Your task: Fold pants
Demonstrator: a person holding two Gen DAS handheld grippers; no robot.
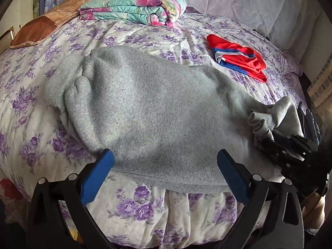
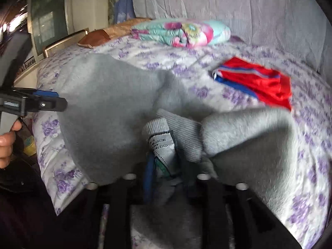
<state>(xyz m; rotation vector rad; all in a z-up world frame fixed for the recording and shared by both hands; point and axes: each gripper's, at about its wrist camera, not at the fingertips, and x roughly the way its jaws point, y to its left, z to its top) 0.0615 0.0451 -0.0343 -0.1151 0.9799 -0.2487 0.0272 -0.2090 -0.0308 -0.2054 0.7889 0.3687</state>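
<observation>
So, L gripper [image 1: 165,173] hangs at the near edge of the bed [image 1: 145,211], fingers spread wide w/ nothing between them, tips just over the near hem of the grey pants [image 1: 145,108]. Pants lie flat across the bedspread, bare floral cover on both sides. R gripper [image 2: 161,166] is pressed together on the pants' waistband, label showing betw the fingers, cloth bunched up there. Farther back, red-blue shorts [image 1: 238,59] sit apart from the pants; folded floral quilt [image 1: 134,8] & brown pillow [image 1: 41,27] near the far wall
</observation>
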